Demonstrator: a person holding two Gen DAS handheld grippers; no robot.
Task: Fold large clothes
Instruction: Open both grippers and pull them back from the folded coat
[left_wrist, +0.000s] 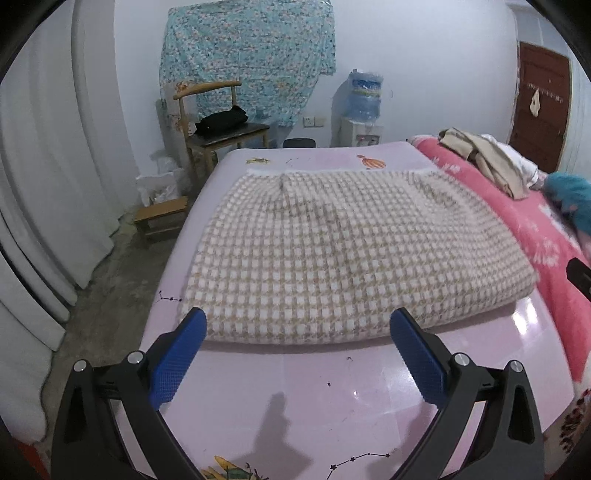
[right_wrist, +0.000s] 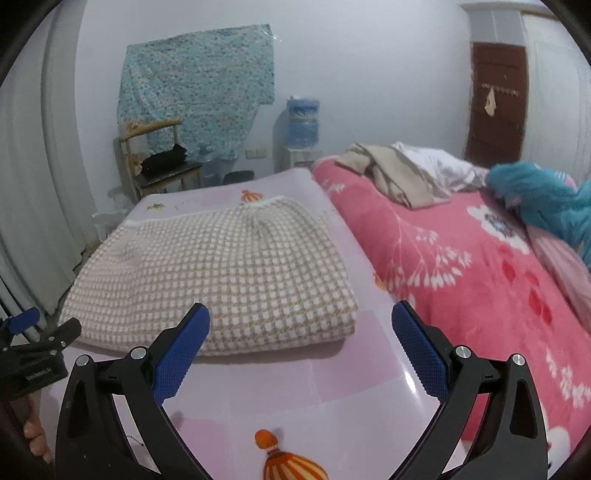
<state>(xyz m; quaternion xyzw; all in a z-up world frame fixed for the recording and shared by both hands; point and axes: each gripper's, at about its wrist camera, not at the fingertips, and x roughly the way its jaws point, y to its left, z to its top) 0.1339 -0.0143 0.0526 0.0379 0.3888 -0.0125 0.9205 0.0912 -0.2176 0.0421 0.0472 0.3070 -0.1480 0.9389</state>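
A beige-and-white checked knit garment (left_wrist: 343, 251) lies folded into a thick rectangle on the pink glossy table (left_wrist: 332, 398). It also shows in the right wrist view (right_wrist: 221, 273). My left gripper (left_wrist: 298, 325) is open and empty, its blue fingertips just short of the garment's near folded edge. My right gripper (right_wrist: 301, 319) is open and empty, over the table (right_wrist: 332, 398) at the garment's near right corner. The left gripper's body shows at the left edge of the right wrist view (right_wrist: 33, 343).
A pink floral blanket (right_wrist: 461, 280) lies right of the table, with beige clothes (right_wrist: 399, 173) and a teal fluffy item (right_wrist: 546, 199) on it. A wooden chair (left_wrist: 218, 129), a small stool (left_wrist: 162, 218), a water dispenser (left_wrist: 364, 110) and white curtains (left_wrist: 48, 184) stand behind and left.
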